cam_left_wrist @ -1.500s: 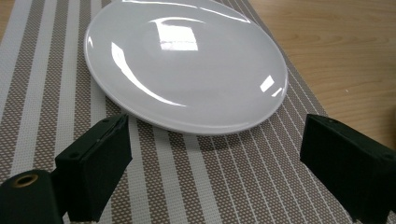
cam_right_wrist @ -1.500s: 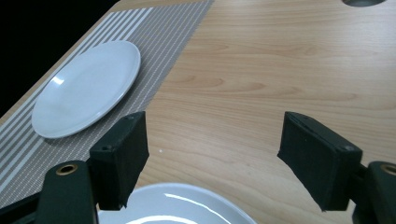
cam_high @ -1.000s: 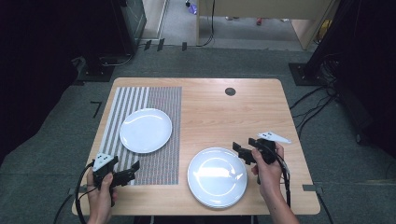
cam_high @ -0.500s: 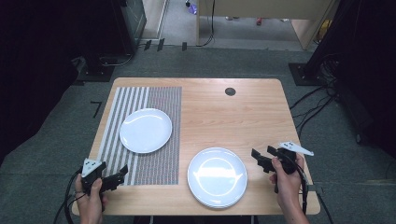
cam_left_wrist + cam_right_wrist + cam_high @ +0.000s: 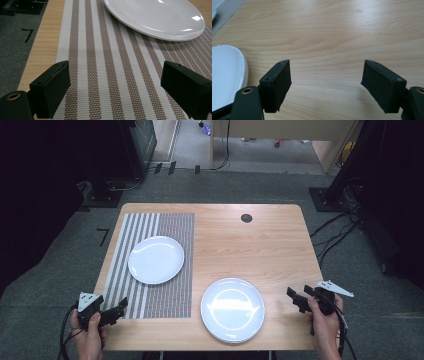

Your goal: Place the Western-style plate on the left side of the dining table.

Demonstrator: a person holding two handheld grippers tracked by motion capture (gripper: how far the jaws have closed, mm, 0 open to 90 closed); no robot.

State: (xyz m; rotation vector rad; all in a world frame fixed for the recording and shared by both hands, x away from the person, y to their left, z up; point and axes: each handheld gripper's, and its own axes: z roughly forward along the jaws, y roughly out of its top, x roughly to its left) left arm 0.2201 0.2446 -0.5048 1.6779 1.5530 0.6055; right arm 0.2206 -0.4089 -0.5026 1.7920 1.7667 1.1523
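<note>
1. High view: both hands have drawn back toward the near edge of the wooden table (image 5: 260, 240) over the last second. The left gripper (image 5: 114, 312) now sits at the near left corner of the striped placemat (image 5: 172, 290), and the right gripper (image 5: 298, 298) has pulled away to the right of the near plate (image 5: 232, 309). The far plate (image 5: 156, 259) rests on the placemat where it was. Both plates lie untouched, so I judge this a retreat, perhaps the end of a placing step.

2. Left gripper view: the jaws stand wide apart and empty over the placemat stripes, with the far plate ahead.

3. Right gripper view: the jaws are spread with nothing between them, over bare wood; the near plate's rim shows at the left.
</note>
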